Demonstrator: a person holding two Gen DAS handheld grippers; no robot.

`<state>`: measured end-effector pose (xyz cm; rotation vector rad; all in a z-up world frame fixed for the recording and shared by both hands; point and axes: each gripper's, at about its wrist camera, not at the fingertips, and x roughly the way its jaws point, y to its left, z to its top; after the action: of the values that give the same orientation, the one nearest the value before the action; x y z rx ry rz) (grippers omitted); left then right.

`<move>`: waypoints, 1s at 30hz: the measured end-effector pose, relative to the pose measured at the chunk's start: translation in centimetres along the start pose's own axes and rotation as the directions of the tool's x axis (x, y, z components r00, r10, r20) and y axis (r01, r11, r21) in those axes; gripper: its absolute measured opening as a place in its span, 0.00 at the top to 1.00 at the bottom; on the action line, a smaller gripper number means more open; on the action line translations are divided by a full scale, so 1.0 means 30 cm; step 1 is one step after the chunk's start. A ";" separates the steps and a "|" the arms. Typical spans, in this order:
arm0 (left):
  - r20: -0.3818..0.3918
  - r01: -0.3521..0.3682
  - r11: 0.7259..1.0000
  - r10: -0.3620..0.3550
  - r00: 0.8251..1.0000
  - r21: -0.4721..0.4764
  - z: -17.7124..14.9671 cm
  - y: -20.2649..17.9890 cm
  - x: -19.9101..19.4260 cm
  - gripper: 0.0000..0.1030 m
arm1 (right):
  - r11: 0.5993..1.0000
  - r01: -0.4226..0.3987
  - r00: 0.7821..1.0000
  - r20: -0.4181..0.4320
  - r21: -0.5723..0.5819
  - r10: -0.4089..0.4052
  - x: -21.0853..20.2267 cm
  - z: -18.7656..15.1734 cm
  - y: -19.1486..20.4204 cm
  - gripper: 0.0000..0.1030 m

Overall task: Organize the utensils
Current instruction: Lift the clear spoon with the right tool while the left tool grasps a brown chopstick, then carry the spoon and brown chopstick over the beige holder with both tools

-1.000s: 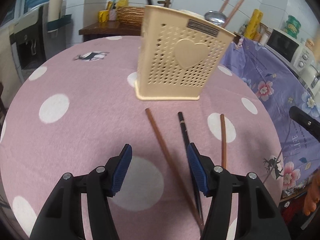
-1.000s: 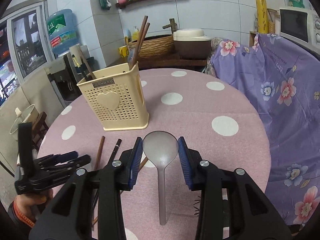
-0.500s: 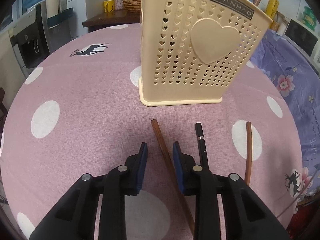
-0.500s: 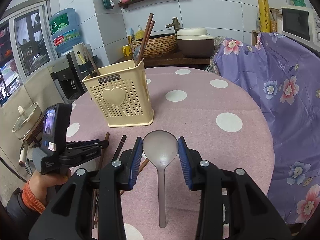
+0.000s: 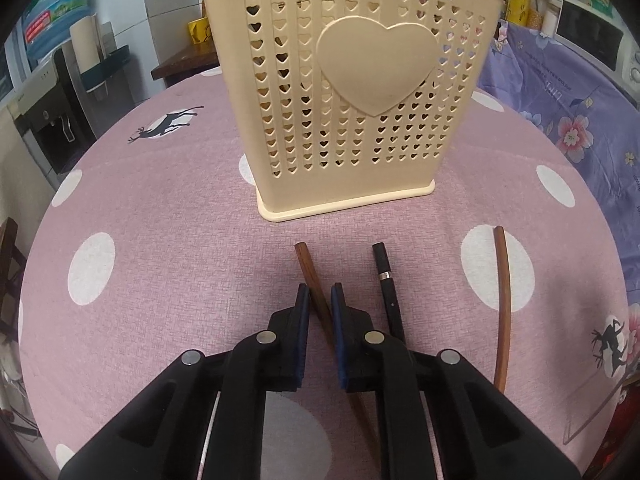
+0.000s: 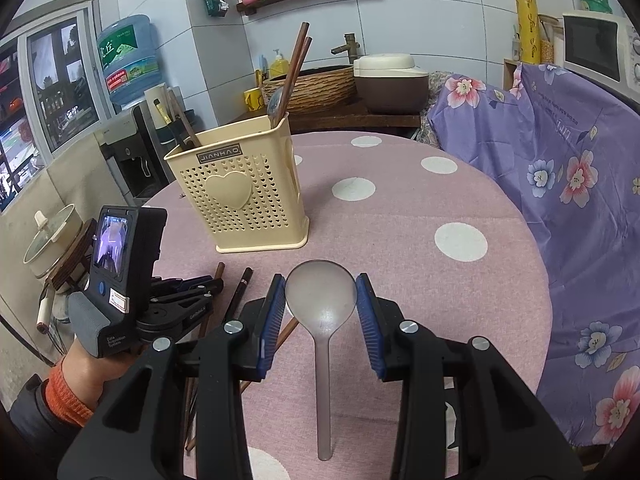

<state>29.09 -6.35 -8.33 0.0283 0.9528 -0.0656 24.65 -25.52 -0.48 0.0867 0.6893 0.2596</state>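
Utensils lie scattered on the pink polka-dot surface in front of the cream utensil basket, which stands upright toward the far side and already holds a few chopsticks and a spoon that we see sticking out of its top in the right wrist view. Near the basket's base we see three loose sticks: a brown chopstick, a black chopstick just to its right, and a second brown chopstick farther right, lying across a white dot. Our left hand-held gripper has its blue pads clamped together on the first brown chopstick, a little below its far end, with the stick running back between the fingers toward us. In the right wrist view that same gripper shows at the near left, held by a hand in an orange cuff. Our right hand-held gripper sits with its fingers partly apart on either side of the bowl of a translucent grey spoon, which lies flat on the surface with its handle pointing toward us; we cannot tell whether the pads actually press on the bowl.
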 end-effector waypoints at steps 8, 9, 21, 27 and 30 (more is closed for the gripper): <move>0.032 0.065 0.997 -0.064 0.997 -0.039 0.003 0.022 -0.044 0.92 | 1.000 0.000 1.000 0.006 0.025 0.000 -0.001 -0.002 -0.021 0.64; 0.041 0.072 0.996 -0.071 0.997 -0.046 0.002 0.029 -0.055 0.92 | 1.000 -0.002 1.000 0.009 0.027 0.002 -0.002 -0.002 -0.022 0.64; 0.240 0.248 0.966 -0.225 0.944 -0.073 0.000 0.151 -0.367 0.92 | 0.999 -0.021 0.999 0.039 0.035 0.020 -0.034 -0.005 -0.049 0.64; 0.324 0.345 0.937 -0.311 0.894 -0.053 0.001 0.218 -0.545 0.92 | 0.998 -0.038 0.998 0.060 0.051 0.035 -0.061 0.004 -0.064 0.64; 0.334 0.349 0.935 -0.311 0.890 -0.059 0.003 0.241 -0.563 0.92 | 0.998 -0.043 0.997 0.063 0.047 0.040 -0.067 0.002 -0.054 0.64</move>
<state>19.91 1.59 5.47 -0.2494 0.6249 -0.3214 23.54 -27.61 0.54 0.1550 0.6322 0.2795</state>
